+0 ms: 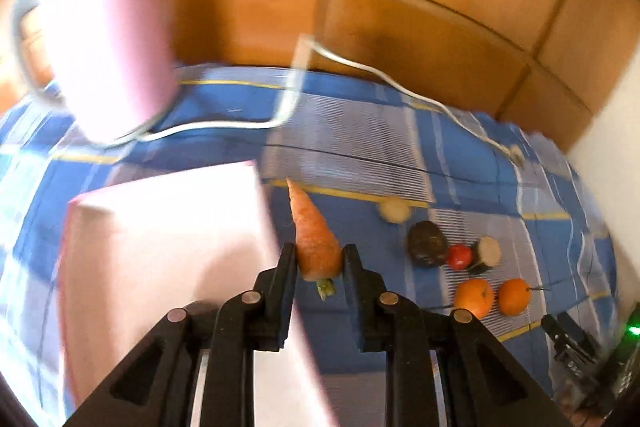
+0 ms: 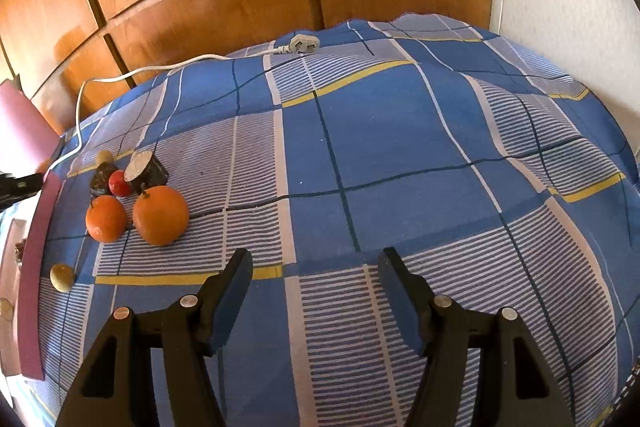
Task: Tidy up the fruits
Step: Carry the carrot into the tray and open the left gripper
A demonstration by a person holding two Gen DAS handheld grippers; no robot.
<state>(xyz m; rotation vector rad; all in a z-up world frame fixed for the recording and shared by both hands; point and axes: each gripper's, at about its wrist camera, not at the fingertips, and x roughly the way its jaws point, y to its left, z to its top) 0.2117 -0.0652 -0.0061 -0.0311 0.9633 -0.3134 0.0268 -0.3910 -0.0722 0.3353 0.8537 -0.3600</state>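
The left gripper (image 1: 319,259) has its jaws clamped on a carrot (image 1: 314,235), lifted beside a pink box (image 1: 160,235). The right gripper (image 2: 316,267) hangs with jaws apart and empty; two oranges (image 2: 160,215), ahead and left of them, await sorting on the bed (image 2: 400,147).

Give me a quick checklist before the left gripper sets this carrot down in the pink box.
1. Left gripper shut on the carrot: ok, both pads press its thick end.
2. Carrot lifted off the blue checked cloth: ok.
3. Carrot over the pink box: not ok, it hangs beside the right wall.
4. Room in the box: cannot tell, blurred.
5. Right gripper out of the way: ok, open and empty over bare cloth.
6. Two oranges left to sort: ok, on the cloth.
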